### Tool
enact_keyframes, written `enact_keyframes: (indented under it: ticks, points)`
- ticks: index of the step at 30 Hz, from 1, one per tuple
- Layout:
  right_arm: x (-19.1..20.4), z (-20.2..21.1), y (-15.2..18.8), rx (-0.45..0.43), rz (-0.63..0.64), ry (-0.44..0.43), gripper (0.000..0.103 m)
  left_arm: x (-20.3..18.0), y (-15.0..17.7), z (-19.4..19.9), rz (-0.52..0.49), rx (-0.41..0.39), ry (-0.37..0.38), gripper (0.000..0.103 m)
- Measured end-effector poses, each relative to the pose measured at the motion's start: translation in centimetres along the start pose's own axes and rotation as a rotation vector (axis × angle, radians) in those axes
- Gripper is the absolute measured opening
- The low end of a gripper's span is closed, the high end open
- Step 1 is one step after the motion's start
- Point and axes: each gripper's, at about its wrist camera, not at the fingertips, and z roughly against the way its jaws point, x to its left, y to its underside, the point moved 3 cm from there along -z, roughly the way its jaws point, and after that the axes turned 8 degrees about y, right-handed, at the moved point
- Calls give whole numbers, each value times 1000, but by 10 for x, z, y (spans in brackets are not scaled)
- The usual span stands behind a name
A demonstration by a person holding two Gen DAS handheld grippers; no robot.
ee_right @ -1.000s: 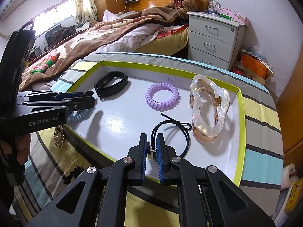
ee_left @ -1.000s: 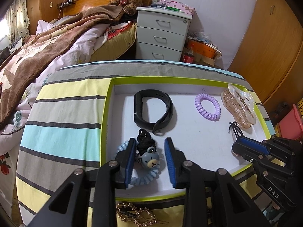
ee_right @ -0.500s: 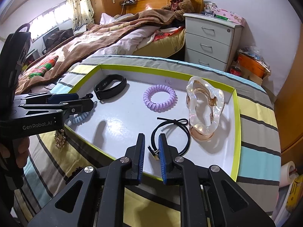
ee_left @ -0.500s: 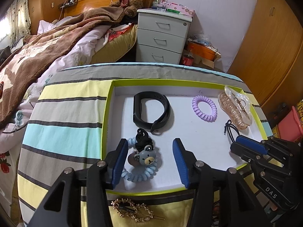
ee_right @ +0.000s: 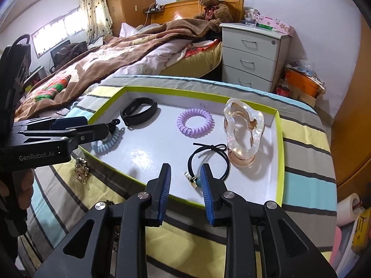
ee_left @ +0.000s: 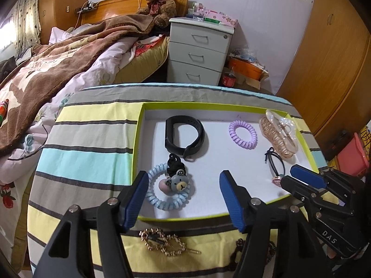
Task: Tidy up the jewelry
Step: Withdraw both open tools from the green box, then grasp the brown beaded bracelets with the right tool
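Both grippers' fingers, left gripper (ee_left: 184,199) and right gripper (ee_right: 185,193), have just been spreading, pinching nothing; retreating, they could snag the bear hair tie (ee_left: 169,188) or black hair tie (ee_right: 208,162) inside the tray (ee_right: 279,153).

Your left gripper (ee_left: 184,195) points steeply downward, its blue-padded jaws spread wide apart, and they have just been opening; the pads press on nothing. Your right gripper (ee_right: 185,185) tilts down at a similar angle, its jaws parted by a narrower gap, and they too have just been opening, with neither pad pressing on anything. Seen from the right wrist, the left gripper reaches in level from the left edge, and your left hand (ee_right: 19,191) wraps its handle there. From the left wrist, the right gripper enters at the lower right.
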Motion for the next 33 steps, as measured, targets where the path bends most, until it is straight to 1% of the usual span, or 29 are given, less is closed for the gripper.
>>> enact_keyframes:
  ticks: [6, 13, 15, 17, 22, 30, 32, 33]
  points:
    - [1, 18, 9, -27, -21, -8, 27, 2, 7, 22, 8, -34, 8, 71]
    - [13, 36, 20, -59, -20, -27, 27, 17, 23, 44, 58, -60, 10, 74]
    - [20, 35, 23, -51, -1, -44, 27, 21, 28, 49, 76, -66, 12, 75]
    - [26, 33, 27, -42, 17, -41, 27, 24, 33, 54, 89, -73, 18, 75]
    - [40, 23, 38, 3, 53, -75, 27, 37, 47, 64, 121, -80, 14, 77]
    - [48, 12, 45, 42, 69, -89, 29, 52, 63, 72, 152, -83, 8, 78]
    - [51, 10, 45, 51, 78, -92, 30, 54, 66, 73, 157, -82, 12, 78]
    - [52, 9, 45, 53, 84, -90, 38, 55, 67, 73, 160, -82, 14, 78]
